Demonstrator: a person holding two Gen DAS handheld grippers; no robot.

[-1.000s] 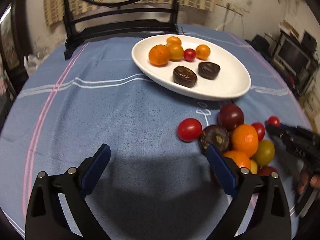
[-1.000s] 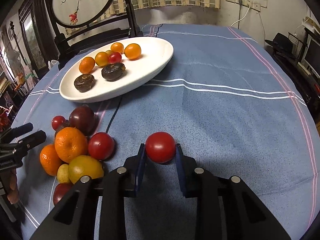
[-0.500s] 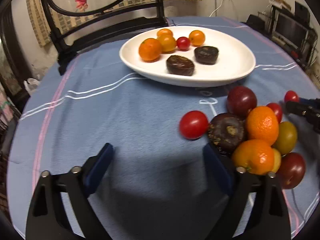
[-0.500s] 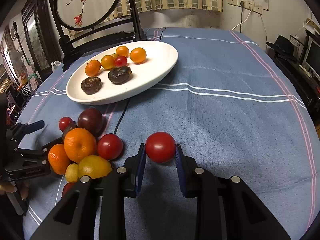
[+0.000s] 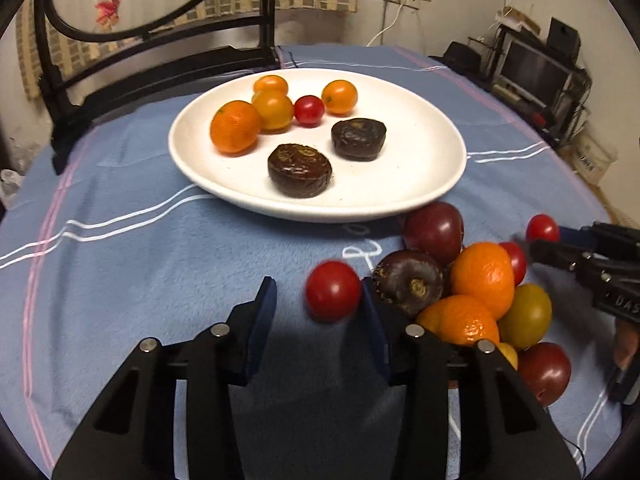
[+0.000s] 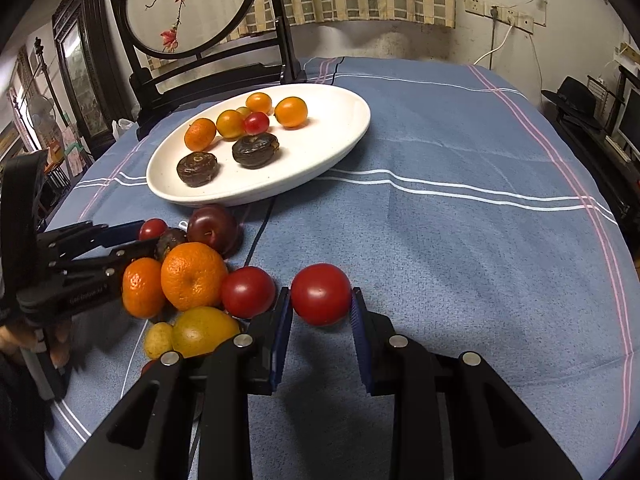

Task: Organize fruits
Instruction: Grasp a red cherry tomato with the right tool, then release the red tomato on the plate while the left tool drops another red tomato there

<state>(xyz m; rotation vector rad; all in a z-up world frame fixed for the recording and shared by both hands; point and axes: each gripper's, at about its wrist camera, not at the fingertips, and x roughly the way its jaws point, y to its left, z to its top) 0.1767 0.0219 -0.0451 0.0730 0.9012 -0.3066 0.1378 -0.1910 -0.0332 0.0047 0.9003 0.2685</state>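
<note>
Already the right gripper [image 6: 321, 312] is clenched on a red tomato [image 6: 321, 294] just above the cloth. The left gripper [image 5: 318, 302], jaws spread, straddles another tomato [image 5: 333, 290] (smooth, soft-skinned); squeeze gently across its middle.

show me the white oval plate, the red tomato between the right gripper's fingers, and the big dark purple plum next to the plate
white oval plate [image 6: 340, 136], right wrist view, bare right rim.
red tomato [image 6: 321, 299], right wrist view, middle.
dark purple plum [image 6: 212, 227], right wrist view, middle.
</note>
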